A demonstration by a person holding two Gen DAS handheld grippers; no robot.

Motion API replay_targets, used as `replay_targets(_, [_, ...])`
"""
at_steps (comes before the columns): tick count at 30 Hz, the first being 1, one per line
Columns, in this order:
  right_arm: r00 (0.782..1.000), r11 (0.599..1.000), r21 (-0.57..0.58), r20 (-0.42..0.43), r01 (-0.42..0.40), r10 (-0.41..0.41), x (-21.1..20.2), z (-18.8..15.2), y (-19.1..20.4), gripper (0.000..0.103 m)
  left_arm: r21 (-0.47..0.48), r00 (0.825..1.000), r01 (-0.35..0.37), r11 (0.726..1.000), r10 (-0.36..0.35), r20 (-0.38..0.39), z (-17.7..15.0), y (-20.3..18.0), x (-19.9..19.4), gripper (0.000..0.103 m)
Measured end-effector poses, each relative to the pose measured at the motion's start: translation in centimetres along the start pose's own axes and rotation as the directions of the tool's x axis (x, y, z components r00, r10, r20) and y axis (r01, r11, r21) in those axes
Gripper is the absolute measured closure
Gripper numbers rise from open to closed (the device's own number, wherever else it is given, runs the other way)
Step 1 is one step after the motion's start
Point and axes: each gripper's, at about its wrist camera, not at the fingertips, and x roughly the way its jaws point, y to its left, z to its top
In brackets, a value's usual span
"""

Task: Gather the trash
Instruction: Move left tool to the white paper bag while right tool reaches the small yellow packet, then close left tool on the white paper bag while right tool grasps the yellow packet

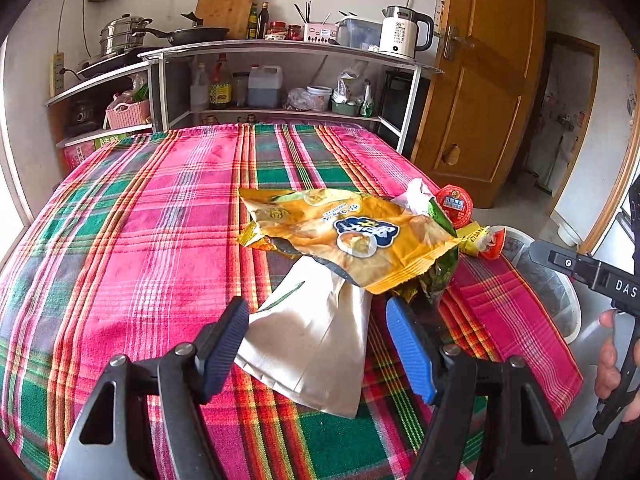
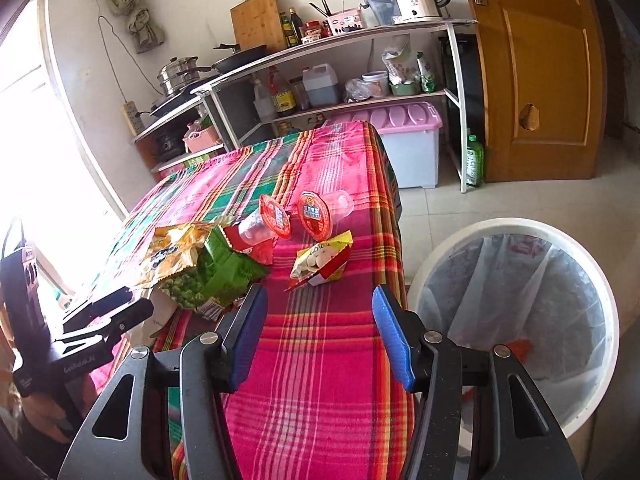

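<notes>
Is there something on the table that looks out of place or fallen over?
Yes. Empty wrappers lie scattered on the tablecloth: a yellow snack bag, a green bag, and two clear cups tipped on their sides. The trash bin stands beside the table.

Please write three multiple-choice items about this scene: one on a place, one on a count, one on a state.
1. Where does the round white lined trash bin stand?
A. on the checked tablecloth
B. on the floor beside the table
C. on the shelf

2. How many clear plastic cups with red lids lie on the pink-and-green checked tablecloth?
A. one
B. two
C. four

3. How do the right gripper jaws stand?
A. open, empty
B. shut on a wrapper
C. shut on a cup

Answers: B, it stands on tiles by the table edge; B, cups and; A, only cloth shows between them.
</notes>
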Motion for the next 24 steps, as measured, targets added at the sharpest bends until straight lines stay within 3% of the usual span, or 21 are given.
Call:
replay_targets(12, [0.996, 0.998, 0.066, -0.084, 0.019, -0.013, 5.3, 2.4, -0.5, 0.047, 0.048, 0.996, -0.036, 0.998, 0.04, -0.074, 0.1, -0.6, 1.8, 0.029])
replay_targets(18, [0.993, 0.994, 0.106, -0.121, 0.03, -0.017, 6.7, 2.5, -0.8, 0.047, 0.067, 0.996, -0.052, 0.996, 0.056, -0.063, -0.1, -1.2, 1.5, 0.042])
replay_targets(19, [0.993, 0.994, 0.108, -0.12, 0.031, -0.018, 6.7, 2.5, -0.8, 0.049, 0.064, 0.997, -0.052, 0.997, 0.056, -0.061, -0.1, -1.2, 1.3, 0.043])
replay_targets(22, [0.992, 0.993, 0.116, -0.123, 0.035, -0.02, 6.8, 2.4, -1.0, 0.066, 0.05, 0.997, -0.047, 0.998, 0.05, -0.056, -0.3, -1.1, 0.9, 0.045])
replay_targets(24, [0.992, 0.992, 0.118, -0.121, 0.036, -0.022, 6.6, 2.3, -1.1, 0.069, 0.039, 0.998, -0.04, 0.998, 0.042, -0.053, -0.5, -1.0, 0.6, 0.045])
